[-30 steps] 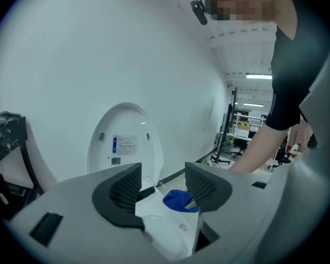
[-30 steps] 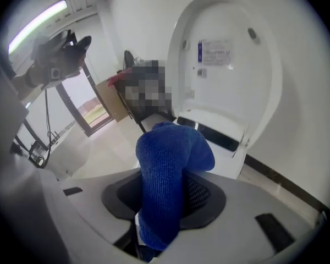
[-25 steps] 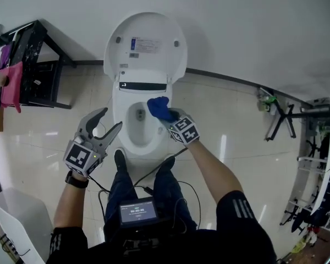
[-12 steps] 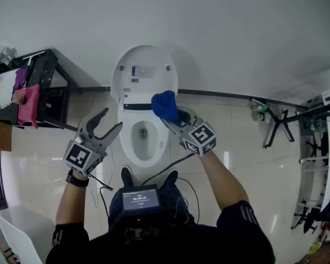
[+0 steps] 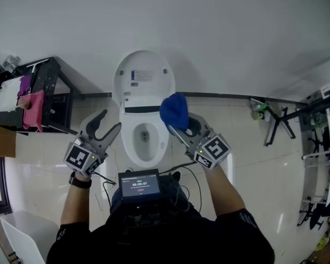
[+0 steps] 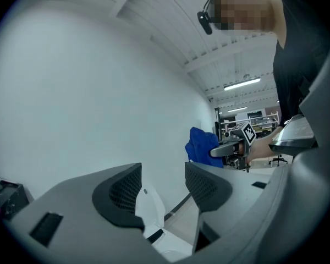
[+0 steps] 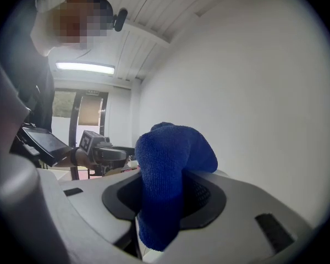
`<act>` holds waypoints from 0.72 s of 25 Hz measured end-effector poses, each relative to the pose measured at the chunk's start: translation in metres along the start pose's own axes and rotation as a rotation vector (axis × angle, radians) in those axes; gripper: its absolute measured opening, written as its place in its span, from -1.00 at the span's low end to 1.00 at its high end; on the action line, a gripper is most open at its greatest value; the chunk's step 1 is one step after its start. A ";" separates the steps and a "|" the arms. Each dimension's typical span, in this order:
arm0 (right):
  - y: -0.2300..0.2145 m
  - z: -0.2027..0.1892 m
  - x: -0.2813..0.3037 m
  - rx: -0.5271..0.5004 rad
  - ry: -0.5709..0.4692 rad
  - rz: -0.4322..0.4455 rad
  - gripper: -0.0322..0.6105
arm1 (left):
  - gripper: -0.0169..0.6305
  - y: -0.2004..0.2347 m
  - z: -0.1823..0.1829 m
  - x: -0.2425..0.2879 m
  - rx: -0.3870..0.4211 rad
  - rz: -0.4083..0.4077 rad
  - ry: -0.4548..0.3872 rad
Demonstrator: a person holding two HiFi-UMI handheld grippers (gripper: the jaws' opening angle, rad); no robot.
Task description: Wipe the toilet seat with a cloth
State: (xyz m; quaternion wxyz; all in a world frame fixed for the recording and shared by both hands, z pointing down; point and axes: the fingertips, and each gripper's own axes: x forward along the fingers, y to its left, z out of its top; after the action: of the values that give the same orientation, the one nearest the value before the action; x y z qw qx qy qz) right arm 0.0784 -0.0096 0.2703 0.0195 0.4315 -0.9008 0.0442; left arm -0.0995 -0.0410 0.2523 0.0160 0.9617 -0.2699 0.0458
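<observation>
A white toilet (image 5: 144, 100) stands against the wall with its lid raised; the seat rim (image 5: 129, 142) and bowl show below the lid. My right gripper (image 5: 179, 121) is shut on a bunched blue cloth (image 5: 174, 110) (image 7: 168, 172), held up in the air over the seat's right side and clear of it. My left gripper (image 5: 106, 126) hangs open to the left of the bowl with nothing between its jaws (image 6: 160, 188). In the left gripper view the blue cloth (image 6: 202, 147) and the toilet lid (image 6: 151, 208) appear beyond the jaws.
A black rack (image 5: 41, 98) with a pink cloth (image 5: 33, 109) stands at the left wall. A folding stand (image 5: 278, 122) and metal shelving (image 5: 324, 153) are at the right. A cable (image 5: 179, 166) runs across the tiled floor to a small screen (image 5: 138, 185) at my waist.
My right gripper has lifted the blue cloth up off the seat's right side and drawn back toward me. The head view has pulled back from the toilet. The left gripper has barely moved.
</observation>
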 end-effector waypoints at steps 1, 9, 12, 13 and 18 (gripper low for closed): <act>0.001 0.001 -0.002 0.007 -0.004 -0.005 -0.38 | -0.20 -0.001 -0.001 0.000 -0.004 0.000 -0.001; 0.003 -0.006 -0.005 0.037 0.014 -0.022 -0.39 | -0.20 0.004 -0.003 -0.006 -0.045 0.035 -0.012; -0.001 -0.001 -0.003 0.044 0.009 -0.025 -0.39 | -0.20 0.007 -0.005 -0.007 -0.049 0.042 -0.010; -0.002 0.000 -0.003 0.047 0.007 -0.027 -0.39 | -0.20 0.008 -0.005 -0.007 -0.051 0.044 -0.010; -0.002 0.003 -0.005 0.037 0.017 -0.019 -0.39 | -0.20 0.008 0.000 -0.008 -0.050 0.059 -0.026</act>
State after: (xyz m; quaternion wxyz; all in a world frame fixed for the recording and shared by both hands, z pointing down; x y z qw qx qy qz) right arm 0.0829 -0.0069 0.2673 0.0196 0.4399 -0.8955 0.0646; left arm -0.1106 -0.0440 0.2518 0.0349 0.9531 -0.2993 0.0269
